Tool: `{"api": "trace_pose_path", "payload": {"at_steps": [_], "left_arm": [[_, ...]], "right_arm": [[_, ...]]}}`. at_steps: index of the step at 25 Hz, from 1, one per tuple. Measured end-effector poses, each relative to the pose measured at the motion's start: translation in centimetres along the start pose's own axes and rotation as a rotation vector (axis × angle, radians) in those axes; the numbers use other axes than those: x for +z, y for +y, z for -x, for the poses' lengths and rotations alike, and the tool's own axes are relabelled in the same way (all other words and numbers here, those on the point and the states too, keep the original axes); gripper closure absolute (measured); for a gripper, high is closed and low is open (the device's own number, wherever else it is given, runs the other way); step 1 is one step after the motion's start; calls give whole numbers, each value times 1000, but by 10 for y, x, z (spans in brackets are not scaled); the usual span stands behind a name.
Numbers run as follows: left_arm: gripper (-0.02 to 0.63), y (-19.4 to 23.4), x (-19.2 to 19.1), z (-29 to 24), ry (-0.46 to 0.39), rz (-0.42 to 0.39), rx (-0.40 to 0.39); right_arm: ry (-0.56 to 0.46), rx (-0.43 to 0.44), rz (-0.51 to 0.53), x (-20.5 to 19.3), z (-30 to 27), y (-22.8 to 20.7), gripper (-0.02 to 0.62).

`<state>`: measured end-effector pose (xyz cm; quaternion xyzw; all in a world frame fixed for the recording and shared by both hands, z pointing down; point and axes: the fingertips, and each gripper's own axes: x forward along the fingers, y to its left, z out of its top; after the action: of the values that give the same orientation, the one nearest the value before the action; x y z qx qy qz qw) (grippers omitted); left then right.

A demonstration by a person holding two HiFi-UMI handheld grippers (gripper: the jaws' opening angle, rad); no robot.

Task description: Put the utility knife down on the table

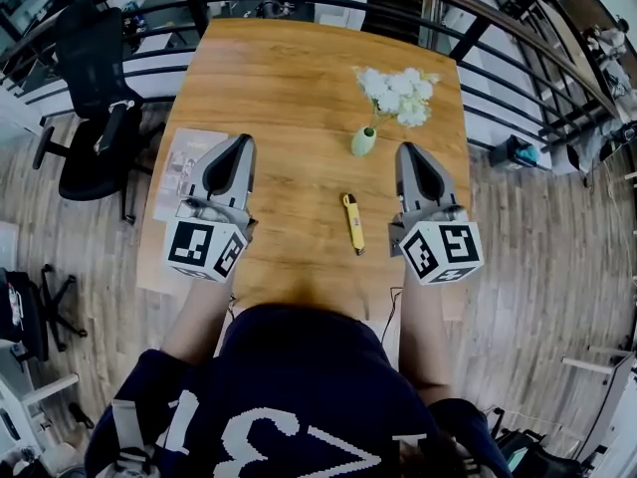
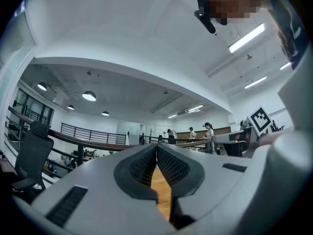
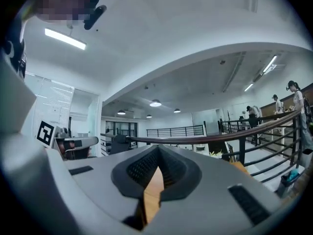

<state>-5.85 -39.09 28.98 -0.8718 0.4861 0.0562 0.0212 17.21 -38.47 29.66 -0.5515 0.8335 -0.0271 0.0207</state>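
Note:
A yellow utility knife [image 1: 353, 223] lies flat on the wooden table [image 1: 299, 78], near its front edge, between my two grippers. My left gripper [image 1: 242, 141] is held above the table to the knife's left, jaws shut with nothing between them. My right gripper [image 1: 407, 148] is raised to the knife's right, also shut and empty. In the left gripper view the left gripper [image 2: 156, 146] points level over the table, pads closed together. The right gripper view has the right gripper [image 3: 158, 148] likewise closed, facing the railing.
A small green vase [image 1: 364, 140] with white flowers [image 1: 398, 95] stands just beyond the knife. A paper sheet [image 1: 181, 167] lies at the table's left edge. A black office chair [image 1: 95, 98] stands left of the table; a curved railing [image 1: 518, 38] runs behind it.

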Motion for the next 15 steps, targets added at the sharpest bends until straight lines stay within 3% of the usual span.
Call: {"api": "trace_pose_path", "payload": {"at_steps": [6,15], "left_arm": [[591,-3,19,5,-30,-28,3],[591,-12,20,9,-33,-36,-7]], "right_arm": [[-85,-8,28,35,15,9,572],[-103,-14,56,42,22,13,572]]}}
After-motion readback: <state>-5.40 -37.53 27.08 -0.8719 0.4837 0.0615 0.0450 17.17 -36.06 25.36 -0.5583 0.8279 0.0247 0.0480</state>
